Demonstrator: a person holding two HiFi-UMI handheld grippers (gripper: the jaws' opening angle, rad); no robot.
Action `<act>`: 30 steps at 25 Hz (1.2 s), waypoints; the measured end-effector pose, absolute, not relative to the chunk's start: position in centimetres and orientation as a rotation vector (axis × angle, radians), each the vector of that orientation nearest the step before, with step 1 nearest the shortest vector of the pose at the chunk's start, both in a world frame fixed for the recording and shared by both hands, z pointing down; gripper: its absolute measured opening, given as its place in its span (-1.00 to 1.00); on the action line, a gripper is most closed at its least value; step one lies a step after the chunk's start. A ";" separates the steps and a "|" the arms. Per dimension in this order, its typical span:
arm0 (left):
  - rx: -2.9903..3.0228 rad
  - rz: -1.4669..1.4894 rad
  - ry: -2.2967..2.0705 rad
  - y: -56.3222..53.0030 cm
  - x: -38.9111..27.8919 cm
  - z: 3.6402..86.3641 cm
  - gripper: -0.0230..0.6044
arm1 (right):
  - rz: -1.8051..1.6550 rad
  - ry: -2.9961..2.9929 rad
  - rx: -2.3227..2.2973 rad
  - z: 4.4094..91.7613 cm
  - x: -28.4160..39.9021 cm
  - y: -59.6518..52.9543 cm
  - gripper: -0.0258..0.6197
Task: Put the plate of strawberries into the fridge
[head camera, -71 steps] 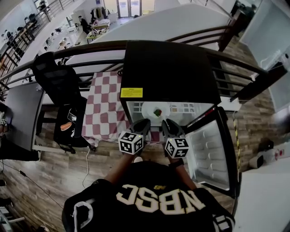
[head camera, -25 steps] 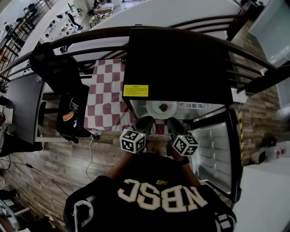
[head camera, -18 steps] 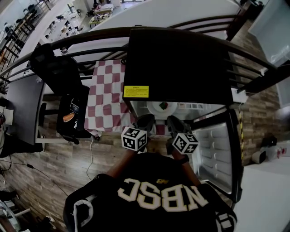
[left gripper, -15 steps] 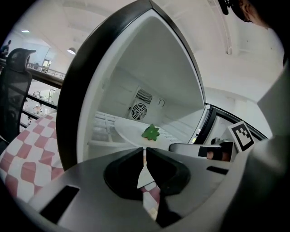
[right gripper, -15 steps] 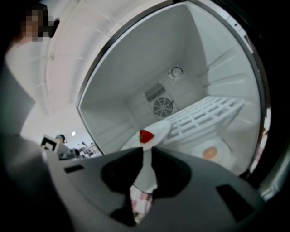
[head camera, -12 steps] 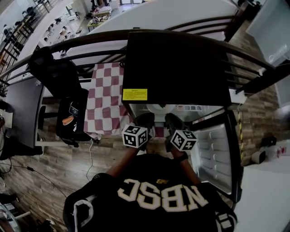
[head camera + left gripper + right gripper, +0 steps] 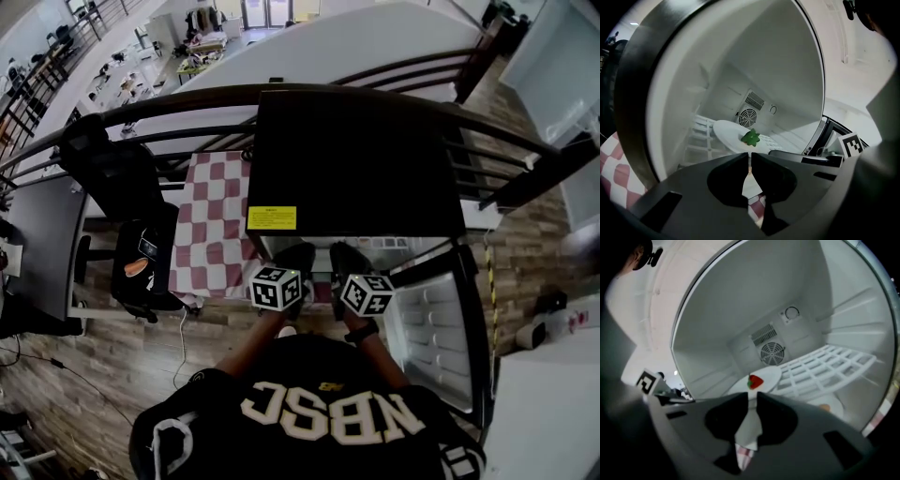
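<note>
While my left claw (image 7: pixel 751 154) and right claw (image 7: pixel 753 397) each pinch the near rim of the plate (image 7: pixel 766 376), the right one's jaws having just been closing on it, the plate and its strawberry (image 7: pixel 755 381) lie straight ahead of both inside the open fridge (image 7: pixel 356 159), with neither hand nearer. Whether it rests on the rack (image 7: pixel 820 366) yet, I cannot tell. The yellow label (image 7: pixel 272 217) on the fridge top is too small to read, and my shirt (image 7: pixel 323 417) says NBSC.

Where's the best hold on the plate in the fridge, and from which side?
Take the plate by its thin near rim, coming in level from the open door side. It is flat and shallow, the strawberry sits mid-plate, and the back wall closes off the far side.
</note>
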State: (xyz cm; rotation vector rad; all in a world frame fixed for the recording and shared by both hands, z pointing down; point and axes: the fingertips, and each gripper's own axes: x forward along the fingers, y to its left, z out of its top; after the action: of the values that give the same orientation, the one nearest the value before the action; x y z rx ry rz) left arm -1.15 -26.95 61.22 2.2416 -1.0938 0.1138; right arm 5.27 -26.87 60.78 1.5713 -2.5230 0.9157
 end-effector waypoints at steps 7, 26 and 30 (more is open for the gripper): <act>2.243 0.113 -1.096 -27.1 -0.4 61.1 -0.81 | 0.892 -2.523 1.561 60.7 5.6 -26.9 -0.71; 2.287 0.062 -1.171 -22.6 0.1 58.9 -0.81 | 0.686 -2.551 1.617 57.5 8.4 -21.6 -0.73; 2.342 0.040 -1.188 -21.2 0.7 57.2 -0.85 | 0.543 -2.556 1.647 55.4 8.9 -20.1 -0.79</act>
State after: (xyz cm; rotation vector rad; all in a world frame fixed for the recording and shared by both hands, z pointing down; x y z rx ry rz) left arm 0.73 -21.23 57.24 2.3420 -1.1877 0.0398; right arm 8.86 -20.05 55.42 1.6468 -2.5563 0.5432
